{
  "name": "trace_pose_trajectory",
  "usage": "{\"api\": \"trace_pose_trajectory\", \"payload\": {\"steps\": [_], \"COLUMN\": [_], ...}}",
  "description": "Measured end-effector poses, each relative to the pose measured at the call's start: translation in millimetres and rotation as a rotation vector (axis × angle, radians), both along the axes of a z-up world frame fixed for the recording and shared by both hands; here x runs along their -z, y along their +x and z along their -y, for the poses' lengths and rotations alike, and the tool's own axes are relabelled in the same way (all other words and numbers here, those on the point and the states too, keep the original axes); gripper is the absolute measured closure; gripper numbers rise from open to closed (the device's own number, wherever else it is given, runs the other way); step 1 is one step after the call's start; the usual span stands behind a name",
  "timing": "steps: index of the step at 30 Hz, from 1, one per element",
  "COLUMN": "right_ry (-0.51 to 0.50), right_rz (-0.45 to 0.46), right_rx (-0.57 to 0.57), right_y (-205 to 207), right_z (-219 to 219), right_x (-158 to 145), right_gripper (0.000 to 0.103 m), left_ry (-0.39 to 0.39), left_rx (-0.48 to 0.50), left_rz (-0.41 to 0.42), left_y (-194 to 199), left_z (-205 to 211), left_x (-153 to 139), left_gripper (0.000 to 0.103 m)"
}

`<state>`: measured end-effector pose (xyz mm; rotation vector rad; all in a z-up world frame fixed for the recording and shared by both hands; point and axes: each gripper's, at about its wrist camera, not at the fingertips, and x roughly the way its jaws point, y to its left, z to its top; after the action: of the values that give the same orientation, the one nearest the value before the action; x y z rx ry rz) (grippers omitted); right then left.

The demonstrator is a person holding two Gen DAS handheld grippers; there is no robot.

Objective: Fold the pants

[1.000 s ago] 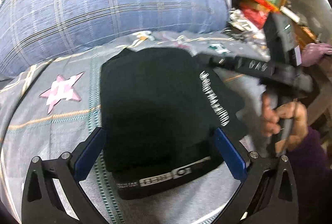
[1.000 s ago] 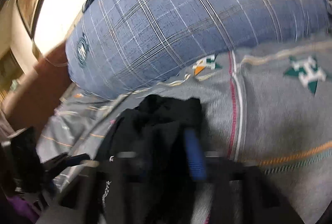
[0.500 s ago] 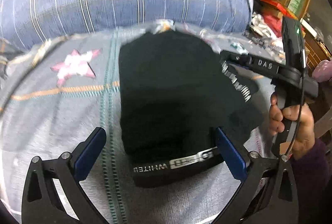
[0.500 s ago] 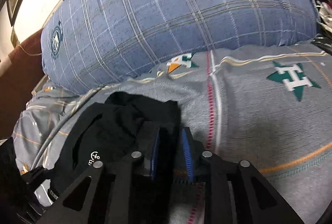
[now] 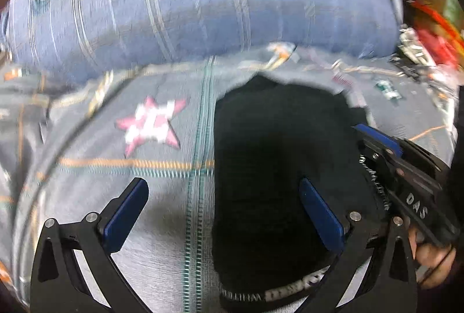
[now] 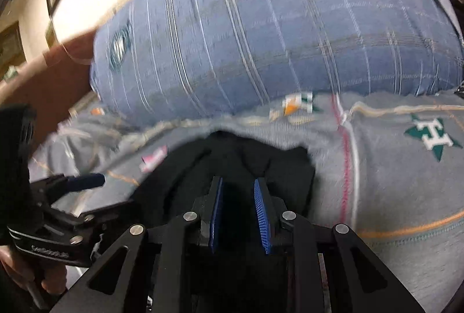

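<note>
Black fabric: the pants (image 5: pixel 272 168) lie folded into a compact dark rectangle on the bedspread (image 5: pixel 162 226), with the waistband at the near edge showing white lettering, partly blurred.
Surface of pants: matte and soft, edges slightly rumpled; a line of white print runs along the right side.
Bedspread: grey cloth with a pink and white star (image 5: pixel 150 124), a green and white star (image 6: pixel 432 136), teal stitched lines and orange stripes.
Pillow: a big blue checked pillow (image 5: pixel 203 0) lies just behind the pants, plump and rounded.
Left gripper: the left gripper (image 5: pixel 223 214) has its blue pads spread wide; one pad is over the bare bedspread, the other over the pants, and neither presses on anything.
Right gripper: the right gripper (image 6: pixel 236 214) has a narrow gap between its ribbed blue pads after parting from near shut; dark fabric lies below and between them, and the pads do not pinch it.
Hands: a hand (image 5: pixel 432 258) grips the right tool's handle.
Clutter: red and mixed items (image 5: pixel 429 37) at the far right, blurred.
</note>
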<state>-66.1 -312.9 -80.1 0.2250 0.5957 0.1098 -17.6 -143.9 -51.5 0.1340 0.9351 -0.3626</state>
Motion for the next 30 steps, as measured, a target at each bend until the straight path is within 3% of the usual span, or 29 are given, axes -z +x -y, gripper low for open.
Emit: {"api": "trace_pose_trajectory", "payload": {"steps": [5, 9, 12, 20, 28, 30], "right_ry": [0.000, -0.010, -0.007, -0.050, -0.027, -0.055], "right_rz": [-0.023, -0.033, -0.037, -0.022, 0.018, -0.025], "right_rx": [0.001, 0.001, 0.009, 0.019, 0.019, 0.018], "right_y": [1, 5, 7, 0, -15, -10], "right_z": [1, 2, 2, -5, -2, -4], "right_x": [11, 15, 15, 7, -4, 4], "right_gripper": [0.079, 0.078, 0.078, 0.075, 0.067, 0.066], "left_ry": [-0.088, -0.006, 0.009, 0.041, 0.029, 0.028], "left_rx": [-0.036, -0.011, -0.015, -0.040, -0.047, -0.046], "left_rz": [-0.058, 0.028, 0.059, 0.077, 0.072, 0.072], "left_y": [2, -6, -10, -16, -15, -16], "left_z": [-10, 3, 4, 4, 1, 2], "left_x": [18, 16, 15, 10, 11, 12], "left_gripper": [0.000, 0.000, 0.000, 0.000, 0.000, 0.000]}}
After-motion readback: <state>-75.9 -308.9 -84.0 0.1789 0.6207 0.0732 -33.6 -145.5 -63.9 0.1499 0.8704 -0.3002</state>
